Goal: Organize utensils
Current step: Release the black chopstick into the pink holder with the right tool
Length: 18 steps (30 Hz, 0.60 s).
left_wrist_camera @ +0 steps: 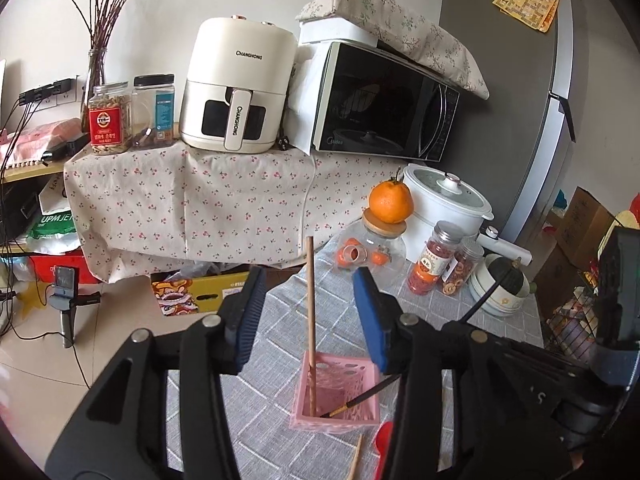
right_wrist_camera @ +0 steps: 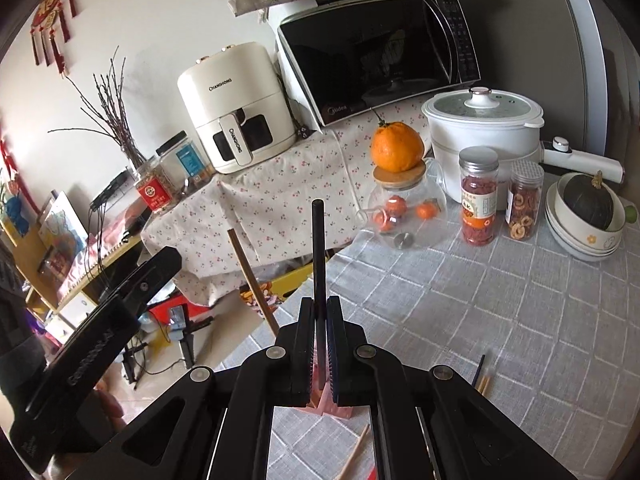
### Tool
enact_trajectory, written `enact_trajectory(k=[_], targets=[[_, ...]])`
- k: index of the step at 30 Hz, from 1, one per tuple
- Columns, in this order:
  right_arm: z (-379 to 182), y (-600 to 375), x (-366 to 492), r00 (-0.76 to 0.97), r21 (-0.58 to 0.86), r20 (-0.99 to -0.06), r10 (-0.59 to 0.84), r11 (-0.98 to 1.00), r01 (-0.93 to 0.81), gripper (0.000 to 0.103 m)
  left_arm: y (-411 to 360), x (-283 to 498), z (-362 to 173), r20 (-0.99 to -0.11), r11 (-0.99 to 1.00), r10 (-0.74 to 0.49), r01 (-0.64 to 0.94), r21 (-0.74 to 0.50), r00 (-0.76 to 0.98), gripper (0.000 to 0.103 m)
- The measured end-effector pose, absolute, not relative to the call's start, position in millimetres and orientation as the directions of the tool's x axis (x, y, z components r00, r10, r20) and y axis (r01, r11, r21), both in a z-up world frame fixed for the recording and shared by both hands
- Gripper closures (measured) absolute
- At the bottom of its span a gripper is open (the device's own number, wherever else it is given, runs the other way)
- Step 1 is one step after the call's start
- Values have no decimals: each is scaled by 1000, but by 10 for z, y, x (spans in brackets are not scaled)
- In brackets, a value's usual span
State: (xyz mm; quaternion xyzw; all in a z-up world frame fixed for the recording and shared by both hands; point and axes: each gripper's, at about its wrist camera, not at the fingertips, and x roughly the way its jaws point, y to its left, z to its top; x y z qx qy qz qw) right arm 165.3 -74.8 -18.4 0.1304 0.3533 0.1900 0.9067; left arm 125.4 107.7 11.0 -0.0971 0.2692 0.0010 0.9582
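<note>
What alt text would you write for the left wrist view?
The left hand-held gripper is open above a pink basket on a grey checked tablecloth. A wooden chopstick stands in the basket, and a black chopstick dips in from the right.

Your table has a grey checked cloth (right_wrist_camera: 480, 300) on it. On the cloth sit a pink basket (left_wrist_camera: 340, 396), a glass jar (right_wrist_camera: 404, 208) with an orange (right_wrist_camera: 397, 146) on its lid, two small jars of dried fruit (right_wrist_camera: 478, 196), a white pot (right_wrist_camera: 482, 128), stacked bowls (right_wrist_camera: 580, 232) and loose chopsticks (right_wrist_camera: 482, 378).
</note>
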Motion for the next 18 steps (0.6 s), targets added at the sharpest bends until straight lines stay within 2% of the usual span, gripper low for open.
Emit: enact_trajectory(k=[4, 8, 13, 18], targets=[[-341, -730, 1767, 646, 402, -614, 453, 884, -238, 96, 1099, 1222, 45, -578, 986, -54, -47, -159, 814, 52], [-374, -792, 1797, 631, 463, -599, 493, 856, -230, 94, 1116, 1205, -14, -644, 984, -75, -50, -173, 762, 41], [-230, -923, 1655, 638, 457, -589, 496, 856, -242, 70, 1064, 1154, -80, -707, 984, -110, -26, -178, 699, 29], [-96, -1187, 1462, 647, 416, -616, 449, 883, -217, 57, 1002, 1117, -210, -777, 978, -158, -14, -210, 610, 27]])
